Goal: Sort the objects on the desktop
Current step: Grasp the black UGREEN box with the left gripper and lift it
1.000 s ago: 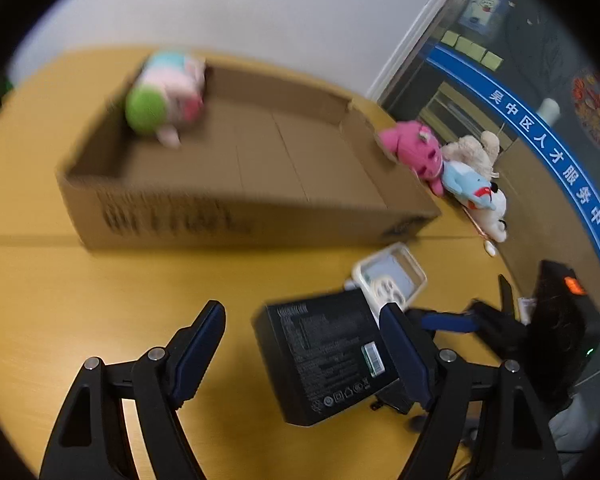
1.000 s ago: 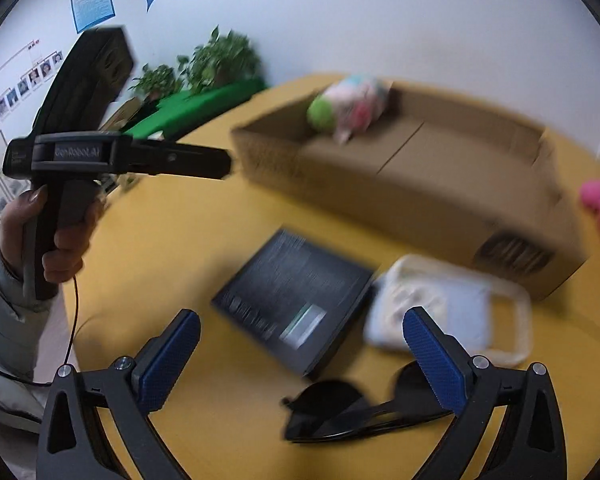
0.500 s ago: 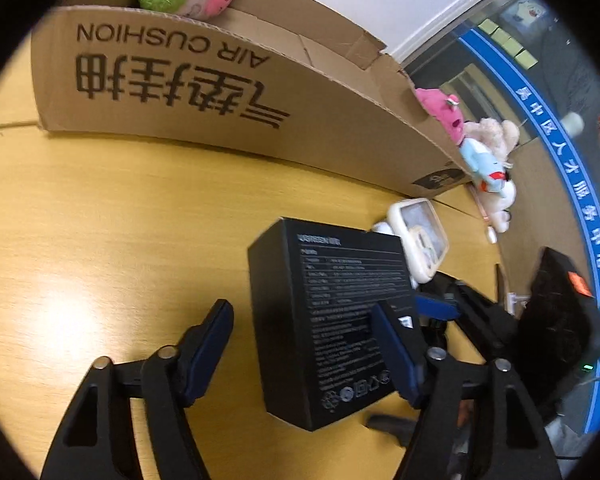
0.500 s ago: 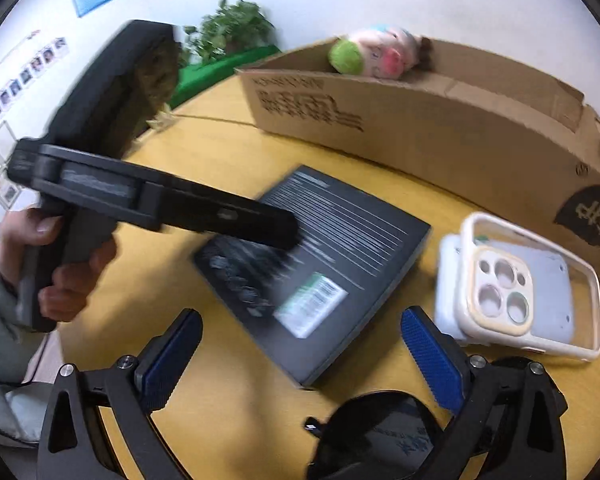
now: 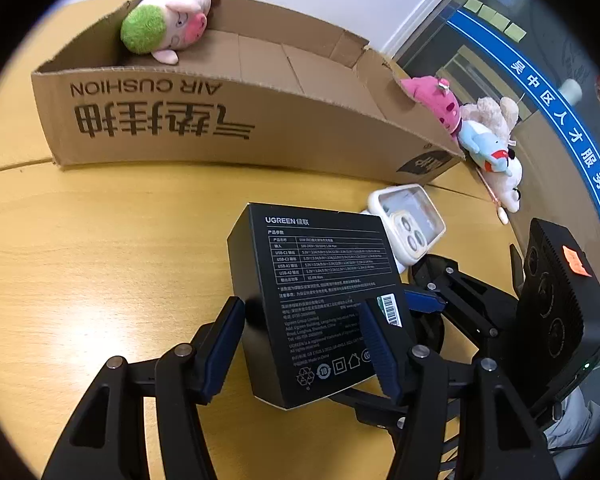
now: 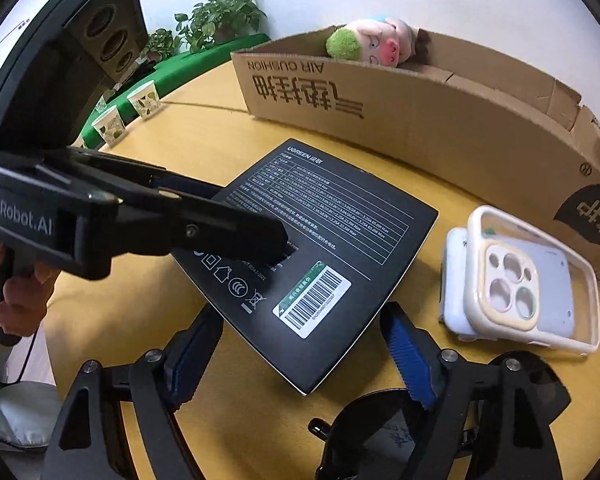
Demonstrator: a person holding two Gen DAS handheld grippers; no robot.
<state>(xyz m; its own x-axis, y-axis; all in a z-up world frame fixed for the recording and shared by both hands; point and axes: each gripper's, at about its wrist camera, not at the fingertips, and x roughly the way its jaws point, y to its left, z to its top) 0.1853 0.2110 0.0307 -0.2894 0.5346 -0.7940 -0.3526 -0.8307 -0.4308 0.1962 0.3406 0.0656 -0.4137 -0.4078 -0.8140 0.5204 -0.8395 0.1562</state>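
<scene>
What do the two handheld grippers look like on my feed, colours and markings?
Both are matte black frames with silver pivot bolts and ribbed blue finger pads. The left gripper carries white "GenRobot.AI" lettering on its body; the right gripper has an orange sticker on its perforated black housing.

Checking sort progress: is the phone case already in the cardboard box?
No, the phone case lies on the yellow table outside the cardboard box, which holds only a plush pig.
</scene>
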